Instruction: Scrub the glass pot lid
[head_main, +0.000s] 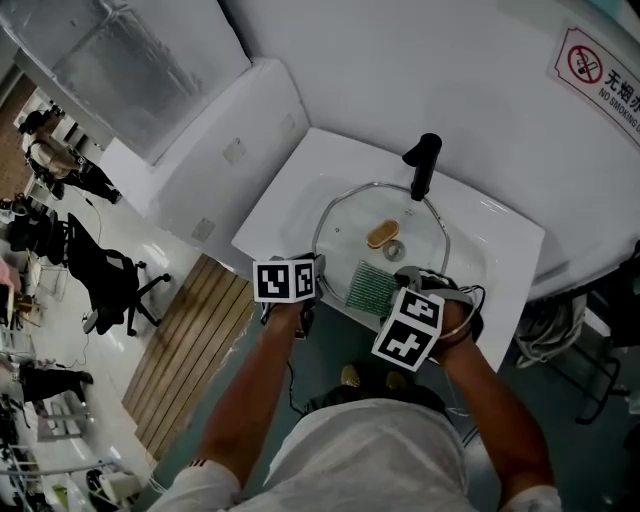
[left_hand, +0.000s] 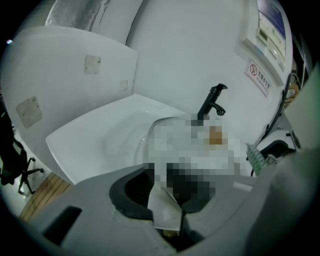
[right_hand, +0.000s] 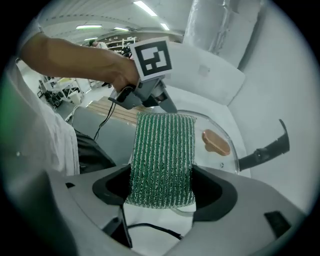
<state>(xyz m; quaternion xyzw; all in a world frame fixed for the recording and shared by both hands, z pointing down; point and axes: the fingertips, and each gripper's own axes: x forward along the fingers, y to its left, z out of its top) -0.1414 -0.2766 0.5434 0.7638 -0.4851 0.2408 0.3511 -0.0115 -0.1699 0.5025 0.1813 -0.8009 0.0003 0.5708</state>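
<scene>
The glass pot lid (head_main: 352, 225) with its wooden handle (head_main: 382, 234) lies tilted in the white sink (head_main: 300, 190). My left gripper (head_main: 318, 272) is shut on the lid's near left rim; in the right gripper view the left gripper (right_hand: 167, 106) clamps the lid (right_hand: 207, 122) at its edge. A mosaic patch hides most of the lid (left_hand: 150, 135) in the left gripper view, where my left gripper (left_hand: 167, 200) shows glass between its jaws. My right gripper (head_main: 388, 298) (right_hand: 160, 192) is shut on a green scrub cloth (head_main: 372, 287) (right_hand: 162, 155), which hangs over the lid's near side.
A black faucet (head_main: 422, 165) (left_hand: 212, 102) stands at the sink's far side, just behind the lid. White wall panels surround the sink. Wooden floor boards (head_main: 190, 350) lie to the left, and cables (head_main: 545, 330) hang at the right.
</scene>
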